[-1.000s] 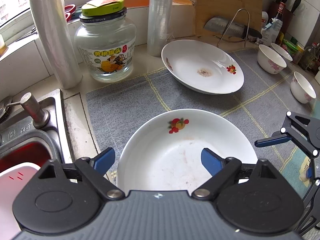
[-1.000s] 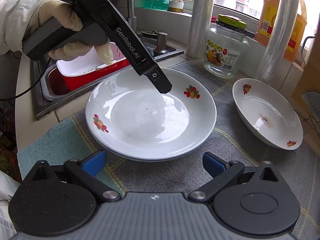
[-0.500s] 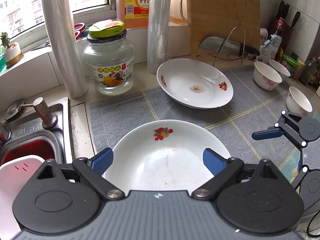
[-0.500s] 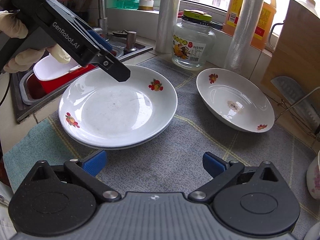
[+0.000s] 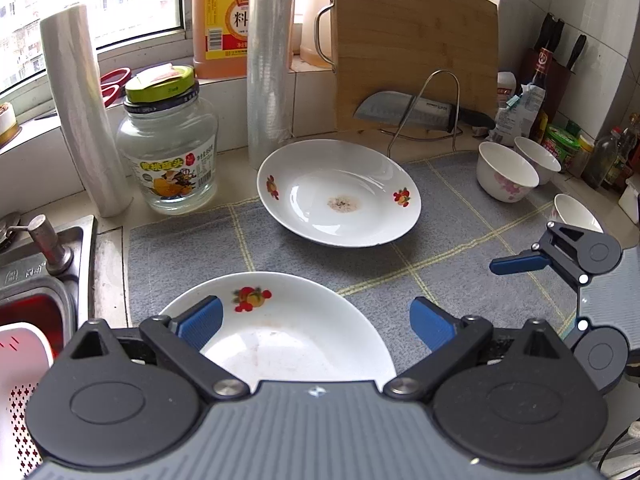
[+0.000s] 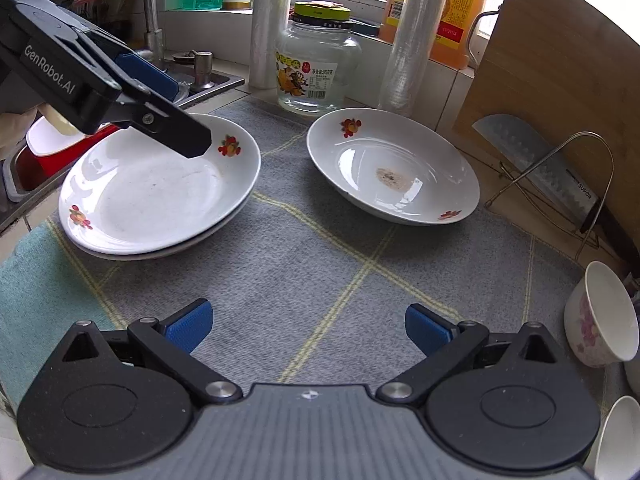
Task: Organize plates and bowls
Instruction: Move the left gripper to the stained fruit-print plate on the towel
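Observation:
Two white fruit-print plates are stacked (image 6: 156,196) on the grey mat (image 6: 320,276) near the sink; the stack also shows just under my left gripper (image 5: 316,320), which is open and empty above its near rim (image 5: 288,332). A third white plate with a brown stain (image 5: 340,192) lies alone further back (image 6: 394,166). My right gripper (image 6: 308,326) is open and empty, low over bare mat; it shows in the left wrist view (image 5: 520,266). Three small white flowered bowls (image 5: 506,176) stand at the right, one near my right gripper (image 6: 600,316).
A glass jar (image 5: 170,148), two film rolls (image 5: 270,60), an oil jug (image 5: 222,20), a cutting board (image 5: 416,56) and a cleaver on a wire rack (image 5: 408,108) line the back. The sink with a red basin (image 6: 48,152) is at the left. Bottles (image 5: 608,156) crowd the right corner.
Both grippers have pulled back and risen from the stacked plates. The left gripper has drawn off the stack's middle to its near rim; the right has swung toward the stained plate and bowls.

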Demonstrator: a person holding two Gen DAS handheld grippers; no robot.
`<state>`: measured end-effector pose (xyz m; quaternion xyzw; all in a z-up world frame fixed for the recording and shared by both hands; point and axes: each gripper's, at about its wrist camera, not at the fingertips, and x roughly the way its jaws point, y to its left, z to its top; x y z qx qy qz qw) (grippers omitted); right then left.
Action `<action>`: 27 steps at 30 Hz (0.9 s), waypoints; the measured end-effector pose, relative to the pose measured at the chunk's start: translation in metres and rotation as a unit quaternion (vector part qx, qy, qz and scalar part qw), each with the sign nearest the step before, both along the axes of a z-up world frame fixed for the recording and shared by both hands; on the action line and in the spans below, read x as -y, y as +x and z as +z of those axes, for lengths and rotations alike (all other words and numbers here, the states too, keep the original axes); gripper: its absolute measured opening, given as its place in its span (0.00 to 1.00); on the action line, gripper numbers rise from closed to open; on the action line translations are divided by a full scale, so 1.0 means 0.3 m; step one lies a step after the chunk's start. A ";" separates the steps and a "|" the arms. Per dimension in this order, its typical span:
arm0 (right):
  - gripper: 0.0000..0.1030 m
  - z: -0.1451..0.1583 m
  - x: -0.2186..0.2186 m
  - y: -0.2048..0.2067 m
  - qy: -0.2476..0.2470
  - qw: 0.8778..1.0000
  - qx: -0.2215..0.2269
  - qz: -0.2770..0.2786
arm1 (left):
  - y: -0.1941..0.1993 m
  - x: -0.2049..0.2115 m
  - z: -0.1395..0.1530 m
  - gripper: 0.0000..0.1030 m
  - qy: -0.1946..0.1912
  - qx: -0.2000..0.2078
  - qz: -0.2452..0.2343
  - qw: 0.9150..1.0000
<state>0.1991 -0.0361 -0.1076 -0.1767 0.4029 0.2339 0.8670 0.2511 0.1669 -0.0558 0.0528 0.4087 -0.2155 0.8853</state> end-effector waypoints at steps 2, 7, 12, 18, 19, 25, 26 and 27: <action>1.00 -0.004 0.035 0.034 0.006 1.000 -0.001 -0.002 | 0.011 0.036 -0.010 0.97 0.000 -0.013 0.005 1.000; 1.00 -0.013 0.106 0.096 0.019 1.000 0.005 0.022 | 0.023 0.115 -0.024 0.97 0.020 -0.020 0.023 0.999; 1.00 -0.021 0.162 0.166 0.039 0.999 0.000 0.034 | 0.043 0.164 -0.012 0.97 0.030 -0.029 0.046 0.998; 1.00 -0.031 0.174 0.229 0.040 0.999 0.003 0.031 | 0.064 0.189 0.013 0.97 0.045 -0.018 0.043 0.998; 1.00 -0.031 0.173 0.234 0.041 0.999 0.004 0.030 | 0.070 0.190 0.016 0.97 0.047 -0.016 0.039 0.998; 1.00 -0.036 0.166 0.256 0.037 0.999 0.001 0.012 | 0.117 0.176 0.025 0.97 0.050 -0.009 0.026 0.998; 1.00 -0.040 0.163 0.260 0.034 0.999 -0.001 0.011 | 0.125 0.174 0.027 0.97 0.050 -0.009 0.024 0.998; 1.00 -0.043 0.160 0.264 0.030 1.000 0.000 0.010 | 0.134 0.172 0.027 0.97 0.050 -0.010 0.022 0.998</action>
